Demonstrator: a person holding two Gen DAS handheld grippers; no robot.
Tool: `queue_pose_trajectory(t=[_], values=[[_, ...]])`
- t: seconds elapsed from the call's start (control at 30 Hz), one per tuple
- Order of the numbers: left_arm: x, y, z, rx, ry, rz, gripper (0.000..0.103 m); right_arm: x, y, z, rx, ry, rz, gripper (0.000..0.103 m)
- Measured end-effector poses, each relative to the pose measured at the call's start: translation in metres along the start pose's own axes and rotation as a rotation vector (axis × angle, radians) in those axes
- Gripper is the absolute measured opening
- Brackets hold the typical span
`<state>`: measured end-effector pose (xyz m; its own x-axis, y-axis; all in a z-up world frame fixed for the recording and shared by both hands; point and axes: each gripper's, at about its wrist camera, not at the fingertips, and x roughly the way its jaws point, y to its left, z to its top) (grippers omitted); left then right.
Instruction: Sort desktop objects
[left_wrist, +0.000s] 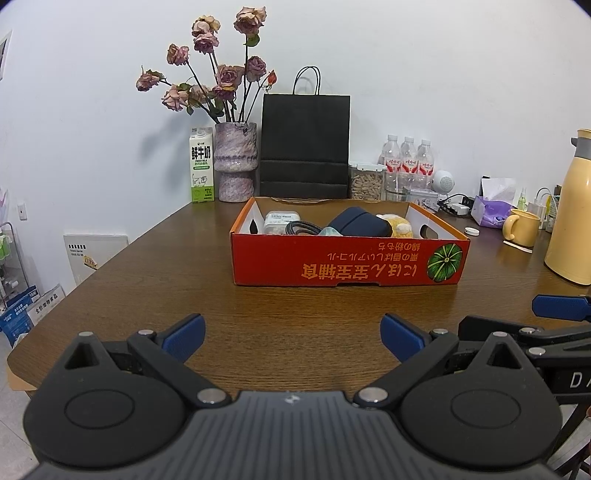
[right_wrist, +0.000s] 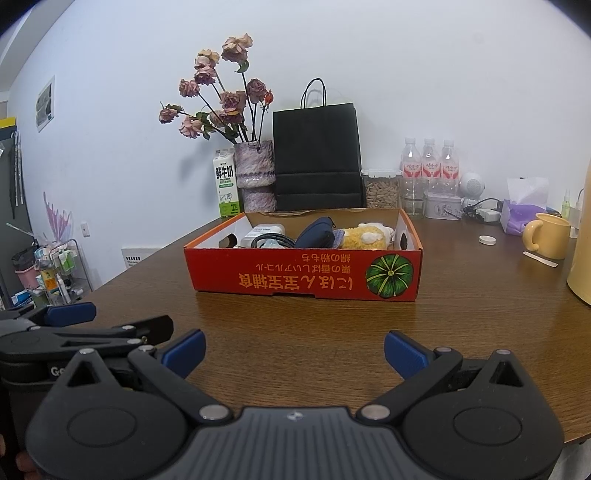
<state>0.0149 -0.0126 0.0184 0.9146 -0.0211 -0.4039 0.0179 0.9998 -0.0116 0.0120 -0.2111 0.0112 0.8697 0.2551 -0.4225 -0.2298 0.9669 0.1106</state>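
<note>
Brown wood-grain surface (left_wrist: 295, 306) runs back to a white wall, where a milk carton (left_wrist: 202, 165), a vase of dried roses (left_wrist: 235, 162), a black paper bag (left_wrist: 305, 146) and three water bottles (left_wrist: 408, 155) stand in a row. At mid-surface sits a red cardboard box (left_wrist: 351, 264) with its printed text upside down. Its near wall hides the lower part of the contents: a dark blue pouch (left_wrist: 360, 221), a yellow plush item (right_wrist: 364, 236), a coiled cable (left_wrist: 303, 227) and a white case (left_wrist: 277, 219), none fully legible. Left gripper (left_wrist: 292, 334) and right gripper (right_wrist: 294, 352) hover side by side over the near edge, fingers (left_wrist: 184, 336) spread wide and holding nothing. At far right, a yellow mug (right_wrist: 548, 236) stands beside a cream flask (left_wrist: 570, 210) cut off by the frame.
</note>
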Motion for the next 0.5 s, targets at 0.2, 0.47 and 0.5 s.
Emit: queue_pose_trajectory(t=[0.2, 0.47, 0.5], values=[[-0.0004, 0.0002, 0.001, 0.0, -0.002, 0.0, 0.103, -0.0001, -0.0003, 0.0001, 0.001, -0.001, 0.001, 0.103], [-0.0007, 0.0005, 0.0013, 0.0, -0.001, 0.0, 0.103, -0.0003, -0.0006, 0.0004, 0.001, 0.0, 0.001, 0.103], [-0.0009, 0.0007, 0.0015, 0.001, -0.001, 0.0, 0.103, -0.0004, -0.0005, 0.0004, 0.001, 0.0, 0.001, 0.103]])
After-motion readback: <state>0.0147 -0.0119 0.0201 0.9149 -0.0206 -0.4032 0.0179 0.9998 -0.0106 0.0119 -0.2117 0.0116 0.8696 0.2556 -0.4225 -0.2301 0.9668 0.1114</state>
